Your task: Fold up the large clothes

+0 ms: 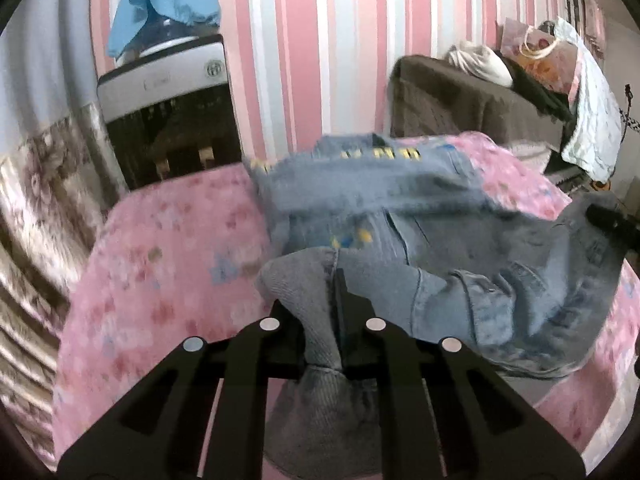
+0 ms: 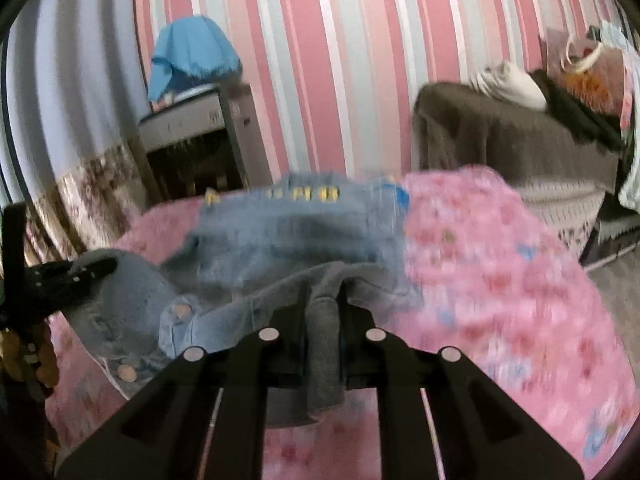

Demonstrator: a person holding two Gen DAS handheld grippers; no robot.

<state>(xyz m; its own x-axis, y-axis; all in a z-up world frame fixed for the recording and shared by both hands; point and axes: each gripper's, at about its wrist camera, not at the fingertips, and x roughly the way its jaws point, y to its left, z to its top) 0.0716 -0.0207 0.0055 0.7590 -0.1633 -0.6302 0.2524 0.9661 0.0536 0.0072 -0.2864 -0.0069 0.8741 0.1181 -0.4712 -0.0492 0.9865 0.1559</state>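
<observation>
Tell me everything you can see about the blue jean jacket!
The denim jacket is faded blue with yellow lettering, metal snap buttons and a grey ribbed hem. It lies crumpled and partly lifted on the pink flowery bedspread. The left gripper and the right gripper each pinch a bunch of its grey edge, one at either side. It looks blurred.

Blue cloth (image 1: pixel 168 4) atop cabinet (image 1: pixel 168 92), brown sofa (image 1: pixel 472 108)

The blue jean jacket (image 1: pixel 400 216) lies crumpled just ahead of the tool, its near grey edge pinched up.
</observation>
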